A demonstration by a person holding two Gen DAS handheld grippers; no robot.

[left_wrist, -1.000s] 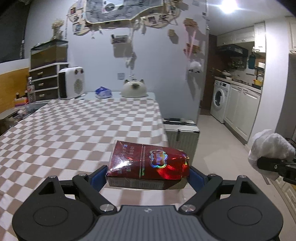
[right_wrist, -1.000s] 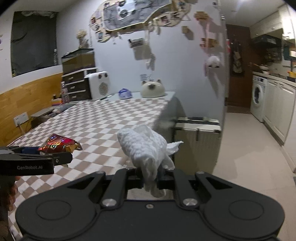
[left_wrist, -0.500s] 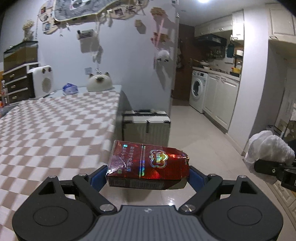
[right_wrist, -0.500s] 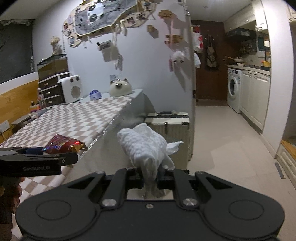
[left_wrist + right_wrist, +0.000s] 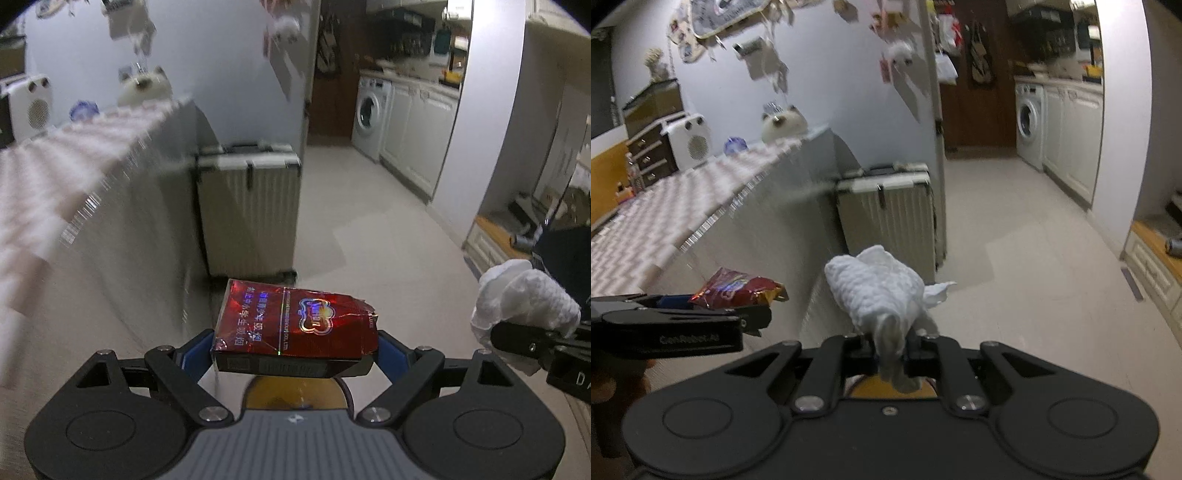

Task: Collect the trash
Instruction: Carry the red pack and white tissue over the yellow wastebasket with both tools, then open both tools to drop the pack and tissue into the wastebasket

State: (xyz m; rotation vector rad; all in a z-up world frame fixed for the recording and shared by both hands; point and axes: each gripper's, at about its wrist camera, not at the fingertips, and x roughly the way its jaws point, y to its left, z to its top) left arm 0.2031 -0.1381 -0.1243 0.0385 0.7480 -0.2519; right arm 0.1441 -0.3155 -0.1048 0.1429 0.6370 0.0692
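Left gripper [image 5: 295,349] clamps the red cigarette pack [image 5: 295,325] across its long side, blue pads [image 5: 195,352] pressing on both ends, pack crumpled and torn at the right corner. Right gripper [image 5: 892,349] is clenched on a wad of white tissue [image 5: 879,291], most of it bulging forward past the tips with a loose flap to the right. Both loads are in the air beside the checkered table [image 5: 657,218], over pale floor [image 5: 369,229], with a ribbed suitcase [image 5: 247,218] standing against the table end. No bin is clearly in view; a dark shape with an orange-yellow patch sits right under each gripper, can't tell what it is. Risks: the pack is soft and already deformed, so it may buckle under the squeeze and pop out or twist loose at the torn corner. Only a thin neck of tissue is pinched, so it could tear or slide out and land on the floor. The grippers are near each other; in the left view the tissue sits close at the right edge, so a careless swing may knock them together. Releasing with no bin confirmed below puts the trash on the floor.
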